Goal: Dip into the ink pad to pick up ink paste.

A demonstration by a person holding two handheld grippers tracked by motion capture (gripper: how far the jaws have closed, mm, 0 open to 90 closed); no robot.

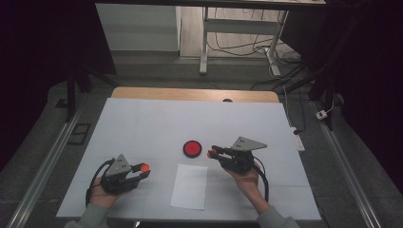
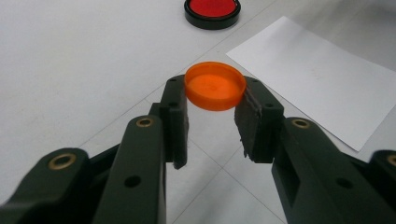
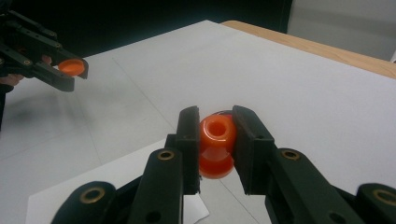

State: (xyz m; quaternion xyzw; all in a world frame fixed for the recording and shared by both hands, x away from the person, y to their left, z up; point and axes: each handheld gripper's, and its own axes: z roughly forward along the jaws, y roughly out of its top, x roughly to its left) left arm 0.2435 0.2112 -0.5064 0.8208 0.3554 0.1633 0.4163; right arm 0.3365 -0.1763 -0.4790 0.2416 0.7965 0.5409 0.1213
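Holding steady at the lower left of the high view, the left gripper [image 1: 141,172] has its jaws closed on an orange cap [image 1: 145,167], which sits right at the jaw tips. Over in the left gripper view the cap [image 2: 215,86] rides dead centre of the frame, open side up and a little tilted, pinched by its rim between the two pads [image 2: 177,122], clear of the table below. Right of centre in the high view, the right gripper [image 1: 212,152] is clamped on a small orange stamp-like piece [image 1: 211,153], its tips aimed leftward. From the right gripper view that piece [image 3: 216,144] fills the gap between the jaws in the middle of the frame, a round hollow end facing the camera and a wider flared end hanging below the pads. The two grippers are well apart, and between them on the white table [image 1: 142,123] sits a red disc in a black rim [image 1: 192,148], just left of the right gripper's tips. Below that disc lies a sheet of white paper [image 1: 189,186], flat, at lower centre.
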